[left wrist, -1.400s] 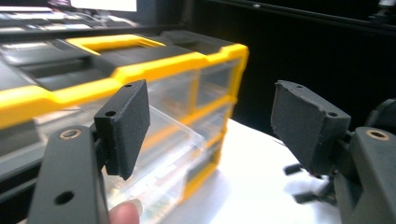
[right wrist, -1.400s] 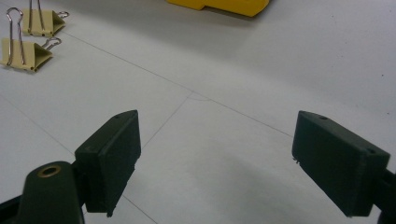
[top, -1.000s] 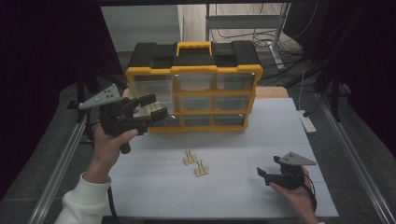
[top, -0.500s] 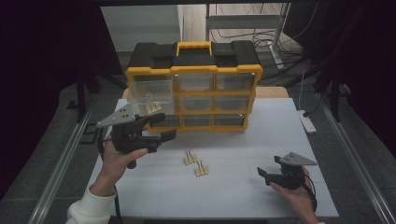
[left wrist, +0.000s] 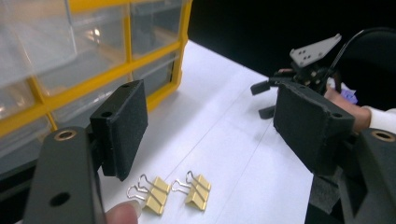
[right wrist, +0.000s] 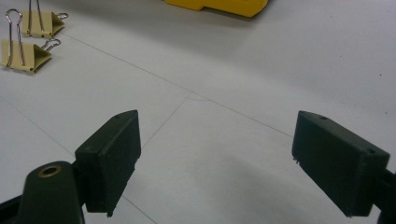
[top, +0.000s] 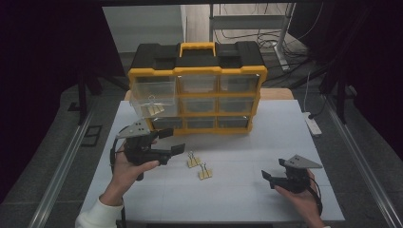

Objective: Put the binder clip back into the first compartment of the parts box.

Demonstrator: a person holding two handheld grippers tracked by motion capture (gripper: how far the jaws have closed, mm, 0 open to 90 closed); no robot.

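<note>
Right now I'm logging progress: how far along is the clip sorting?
Done: one clip lies in the pulled-out top-left drawer. In hand: the left gripper, jaws open and empty, hovers beside the near clip. Left: that one and the second clip on the table. The right gripper rests open.

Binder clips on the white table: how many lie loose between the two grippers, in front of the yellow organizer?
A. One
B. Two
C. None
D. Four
B. Two yellow binder clips lie side by side on the white table, and the left gripper view shows the same pair below that gripper's open jaws.
</note>
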